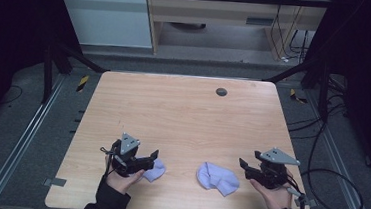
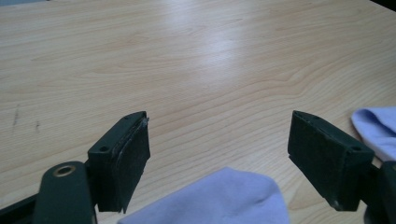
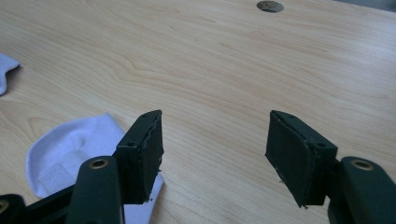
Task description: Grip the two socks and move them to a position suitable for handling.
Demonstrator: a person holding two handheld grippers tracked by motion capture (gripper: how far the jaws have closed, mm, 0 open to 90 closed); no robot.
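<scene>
Left sock [image 1: 154, 171] sits under the left gripper [image 1: 150, 158], right gripper [image 1: 243, 167] beside the other sock [image 1: 217, 178], both jaws released; risk: pinching thin fabric against bench [image 1: 182, 119] and slipping.

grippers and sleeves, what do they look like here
Both are black handheld tools. The left claw and right claw each carry a grey three-cornered plate on top and two flat rectangular black pads on hinged arms with brass-ringed holes. A black cable trails from the right one. The sleeves are dark.
</scene>
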